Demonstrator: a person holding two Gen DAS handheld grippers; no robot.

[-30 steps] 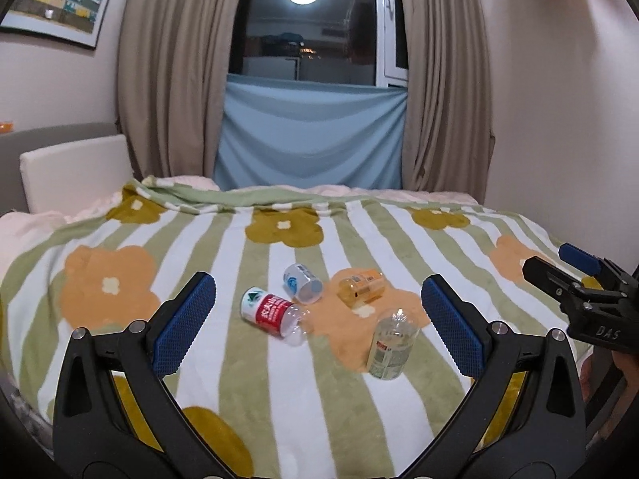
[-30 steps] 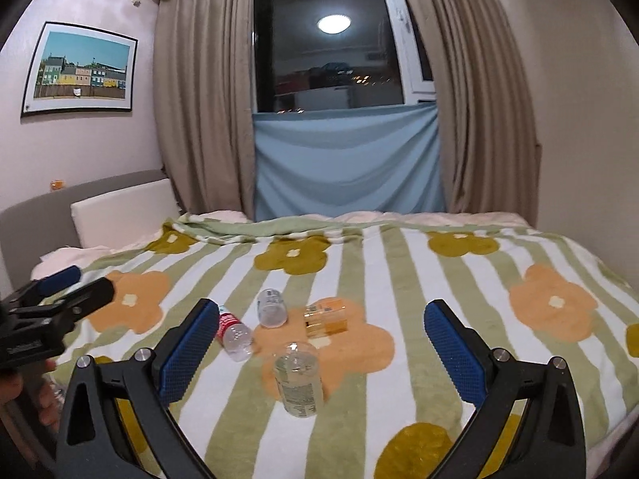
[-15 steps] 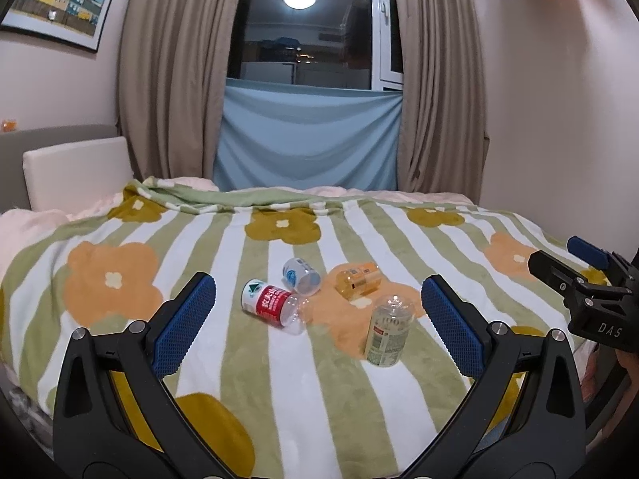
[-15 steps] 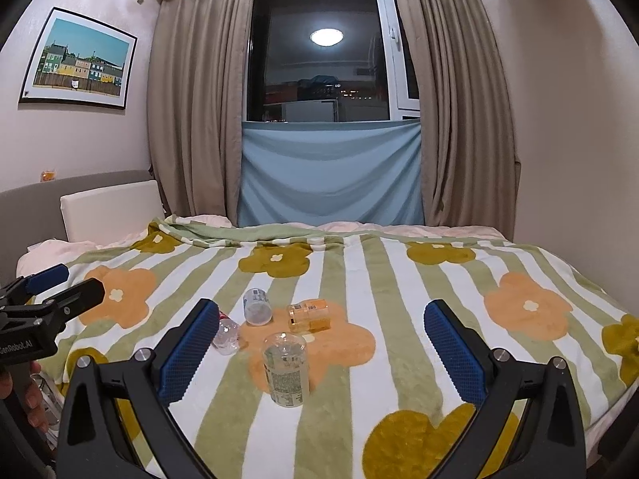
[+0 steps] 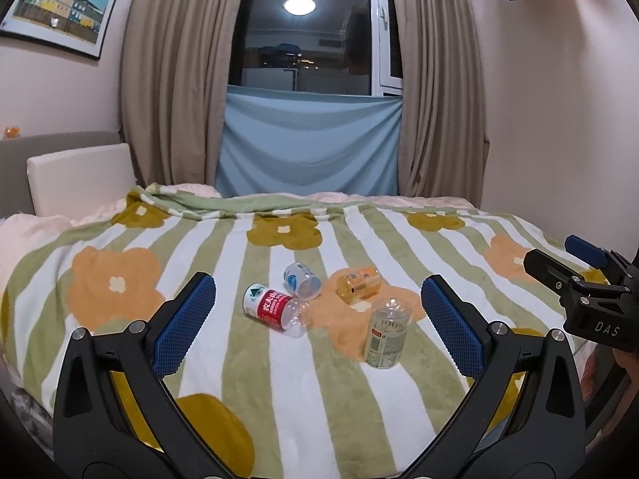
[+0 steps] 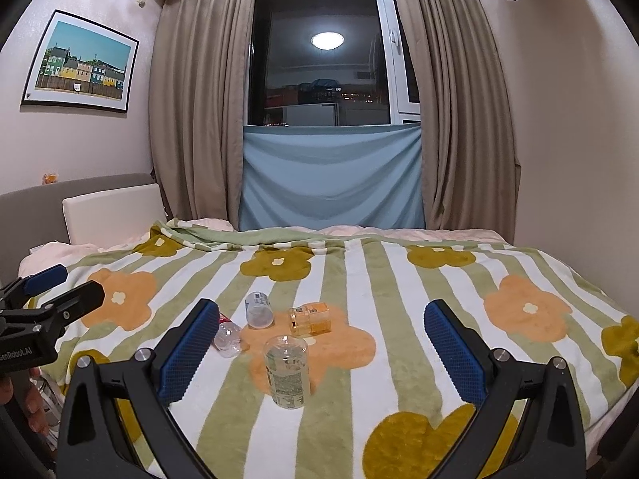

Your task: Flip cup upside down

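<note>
You are drawing both wide-open, empty claws, left claw (image 5: 319, 319) and right claw (image 6: 319, 343), back from the bed (image 6: 399, 279), so the upright clear cup (image 6: 287, 371) at lower centre, among three toppled ones, is sitting farther off, unflipped.

A clear plastic cup with a pale printed label (image 5: 386, 334) (image 6: 287, 371) is standing upside down, its domed base pointing upward, on an orange flower of the green-and-white striped blanket (image 5: 223, 359) (image 6: 403, 343).
</note>
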